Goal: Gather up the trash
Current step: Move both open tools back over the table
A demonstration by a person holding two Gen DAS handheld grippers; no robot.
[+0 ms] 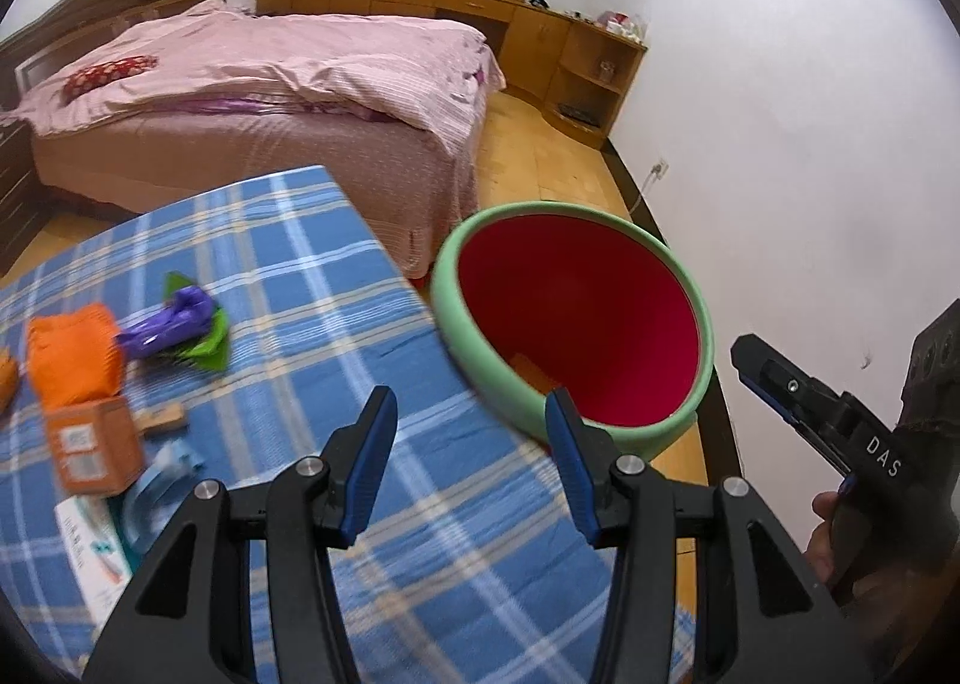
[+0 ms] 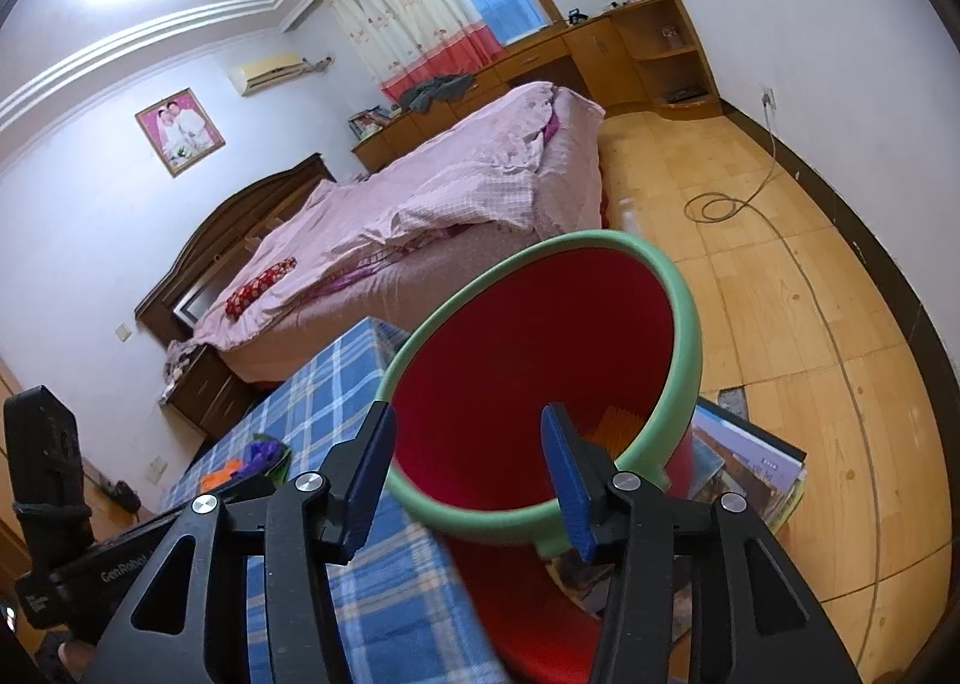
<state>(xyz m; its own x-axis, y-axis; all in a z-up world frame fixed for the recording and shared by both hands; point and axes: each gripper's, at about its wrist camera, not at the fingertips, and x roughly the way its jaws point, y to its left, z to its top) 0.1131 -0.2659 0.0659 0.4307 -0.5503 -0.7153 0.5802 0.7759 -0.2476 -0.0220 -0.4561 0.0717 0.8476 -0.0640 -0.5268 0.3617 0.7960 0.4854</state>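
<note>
On the blue plaid tablecloth (image 1: 336,360), at nine o'clock in the left wrist view, the trash is lying in a loose cluster: an orange wrapper (image 1: 72,360), a purple bag (image 1: 165,324) resting on a green wrapper (image 1: 213,345), an orange box (image 1: 96,441) and a white carton (image 1: 93,555); the left gripper (image 1: 471,465) is hovering over the cloth with its jaws standing apart, holding nothing; the red bin (image 1: 576,324) with its green rim is sitting at one o'clock, just beside the table edge; the right gripper (image 2: 468,471) is pointing into the bin's mouth, jaws spread wide and empty; beyond, a pink bed (image 2: 432,204) is filling the room.
</note>
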